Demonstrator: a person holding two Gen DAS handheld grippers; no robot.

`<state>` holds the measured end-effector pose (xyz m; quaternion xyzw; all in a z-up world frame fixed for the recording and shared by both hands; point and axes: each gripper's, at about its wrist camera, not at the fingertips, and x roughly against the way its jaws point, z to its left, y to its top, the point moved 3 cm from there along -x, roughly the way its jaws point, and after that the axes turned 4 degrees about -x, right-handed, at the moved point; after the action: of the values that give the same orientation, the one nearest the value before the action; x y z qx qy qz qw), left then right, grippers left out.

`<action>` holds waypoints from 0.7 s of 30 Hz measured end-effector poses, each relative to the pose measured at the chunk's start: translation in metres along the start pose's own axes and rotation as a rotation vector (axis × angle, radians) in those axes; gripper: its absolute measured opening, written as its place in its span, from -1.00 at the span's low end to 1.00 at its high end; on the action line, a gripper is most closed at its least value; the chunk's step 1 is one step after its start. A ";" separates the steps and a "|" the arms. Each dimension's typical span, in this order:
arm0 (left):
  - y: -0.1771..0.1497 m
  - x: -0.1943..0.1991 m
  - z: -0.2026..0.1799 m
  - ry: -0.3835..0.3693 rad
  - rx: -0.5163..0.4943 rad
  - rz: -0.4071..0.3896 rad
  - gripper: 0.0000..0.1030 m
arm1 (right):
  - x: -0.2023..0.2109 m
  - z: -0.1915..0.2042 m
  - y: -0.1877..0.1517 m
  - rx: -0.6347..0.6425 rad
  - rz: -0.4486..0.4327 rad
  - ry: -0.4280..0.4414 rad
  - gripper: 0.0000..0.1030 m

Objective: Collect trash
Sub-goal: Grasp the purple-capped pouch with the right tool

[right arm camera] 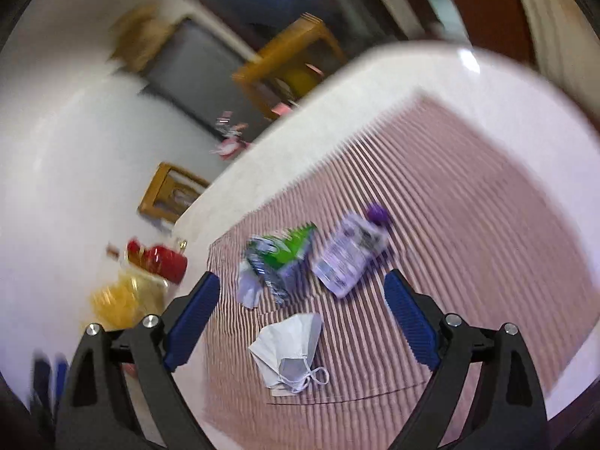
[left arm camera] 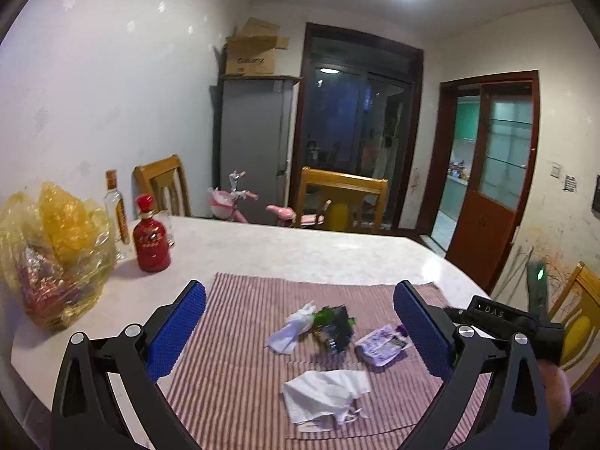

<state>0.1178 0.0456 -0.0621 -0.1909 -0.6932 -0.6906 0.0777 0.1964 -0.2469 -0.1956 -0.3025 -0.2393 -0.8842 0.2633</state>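
Trash lies on a striped pink placemat (left arm camera: pixel 240 337) (right arm camera: pixel 468 195). Nearest is a white face mask (left arm camera: pixel 326 393) (right arm camera: pixel 290 348). Behind it lie a crumpled white tissue (left arm camera: pixel 294 328) (right arm camera: pixel 248 287), a dark wrapper with green print (left arm camera: pixel 333 326) (right arm camera: pixel 279 258) and a purple-capped pouch (left arm camera: pixel 382 343) (right arm camera: pixel 348 253). My left gripper (left arm camera: pixel 300 330) is open and held above the placemat with nothing between its blue pads. My right gripper (right arm camera: pixel 302 307) is also open and empty, tilted, above the mask; its view is motion-blurred. Part of the right gripper's body shows at the right of the left wrist view.
A yellow plastic bag (left arm camera: pixel 52 251) of goods, a red bottle (left arm camera: pixel 150 236) and a clear bottle (left arm camera: pixel 116 217) stand at the table's left. Wooden chairs (left arm camera: pixel 341 198) ring the white table (left arm camera: pixel 300 251). A pink child's bicycle (left arm camera: pixel 232 202) and a grey cabinet (left arm camera: pixel 255 138) are beyond.
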 end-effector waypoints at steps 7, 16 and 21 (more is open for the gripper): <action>-0.010 -0.017 0.024 0.048 0.024 0.043 0.89 | -0.071 -0.031 0.003 -0.203 0.153 0.074 0.74; -0.020 -0.036 0.036 0.067 0.026 0.095 0.89 | -0.108 -0.035 0.015 -0.248 0.192 0.055 0.40; -0.024 -0.047 0.036 0.062 0.027 0.120 0.89 | -0.121 -0.028 0.023 -0.234 0.185 0.059 0.02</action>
<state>0.1579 0.0747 -0.1028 -0.2095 -0.6869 -0.6810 0.1431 0.2811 -0.2416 -0.2888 -0.3260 -0.0977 -0.8865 0.3136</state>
